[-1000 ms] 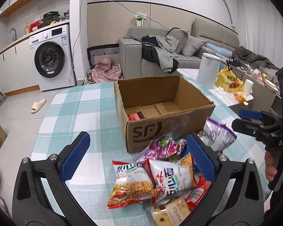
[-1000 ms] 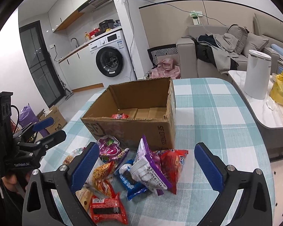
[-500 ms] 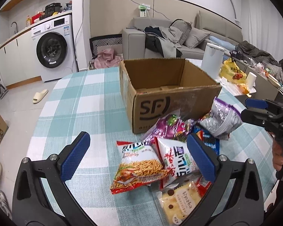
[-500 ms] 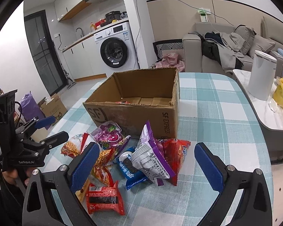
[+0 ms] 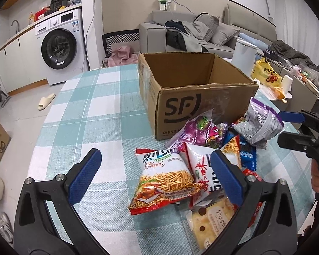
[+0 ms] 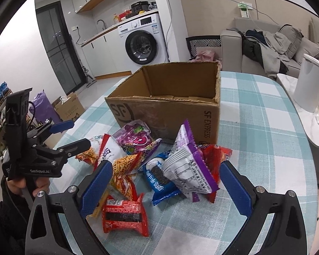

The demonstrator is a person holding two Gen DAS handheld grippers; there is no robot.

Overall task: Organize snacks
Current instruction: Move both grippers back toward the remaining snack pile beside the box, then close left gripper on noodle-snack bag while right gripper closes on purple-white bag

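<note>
An open SF cardboard box (image 5: 193, 97) stands on the checked table (image 5: 91, 114); it also shows in the right wrist view (image 6: 170, 110). A pile of snack packets lies in front of it. My left gripper (image 5: 157, 174) is open and low over a noodle-snack bag (image 5: 165, 182), with a cracker pack (image 5: 212, 221) below its right finger. My right gripper (image 6: 165, 184) is open just above a purple-and-silver bag (image 6: 189, 167), a blue cookie pack (image 6: 157, 176) and a red packet (image 6: 123, 214). The left gripper also shows in the right wrist view (image 6: 72, 133), the right one in the left wrist view (image 5: 291, 127).
A white bin (image 6: 310, 82) stands on a side table to the right. A sofa (image 5: 193, 34) with clothes lies behind the table. A washing machine (image 5: 59, 44) stands at the back left. The table edge curves close on my left (image 5: 38, 144).
Both grippers have come down and closer to the snack pile; the box interior has dropped out of sight. Both stay open and empty.
</note>
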